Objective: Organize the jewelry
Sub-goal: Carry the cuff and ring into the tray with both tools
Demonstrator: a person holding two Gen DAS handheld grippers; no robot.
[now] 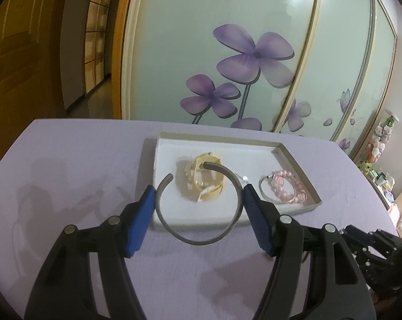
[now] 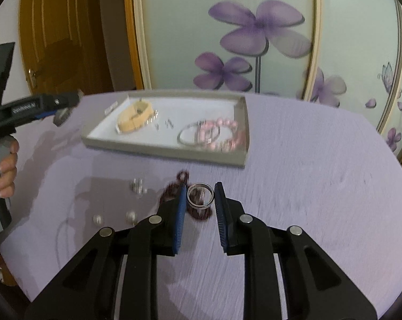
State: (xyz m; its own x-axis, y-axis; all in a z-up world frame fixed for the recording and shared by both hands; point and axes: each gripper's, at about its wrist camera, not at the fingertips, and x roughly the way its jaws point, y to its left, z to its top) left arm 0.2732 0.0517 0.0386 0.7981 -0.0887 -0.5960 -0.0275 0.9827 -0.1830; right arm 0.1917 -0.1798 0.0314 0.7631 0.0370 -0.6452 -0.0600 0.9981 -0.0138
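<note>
My left gripper (image 1: 199, 190) is shut on a grey open cuff bangle (image 1: 179, 233), held over the near edge of the white-lined jewelry tray (image 1: 217, 137). In the tray lie a yellow watch (image 1: 205, 180), a thin silver bangle (image 1: 266, 194) and a pink bead bracelet (image 1: 286, 184). My right gripper (image 2: 201, 189) holds a wide silver ring (image 2: 200, 196) between its blue pads, above a dark red bead bracelet (image 2: 174, 188) on the purple cloth. The tray (image 2: 168, 152) with the watch (image 2: 134, 118) and pink beads (image 2: 227, 130) lies beyond.
Small silver earrings (image 2: 136, 185) and two pearl studs (image 2: 114, 217) lie on the cloth left of the right gripper. The left gripper and the hand holding it (image 2: 6, 170) show at the left edge. Sliding doors with purple flowers (image 1: 254, 56) stand behind the table.
</note>
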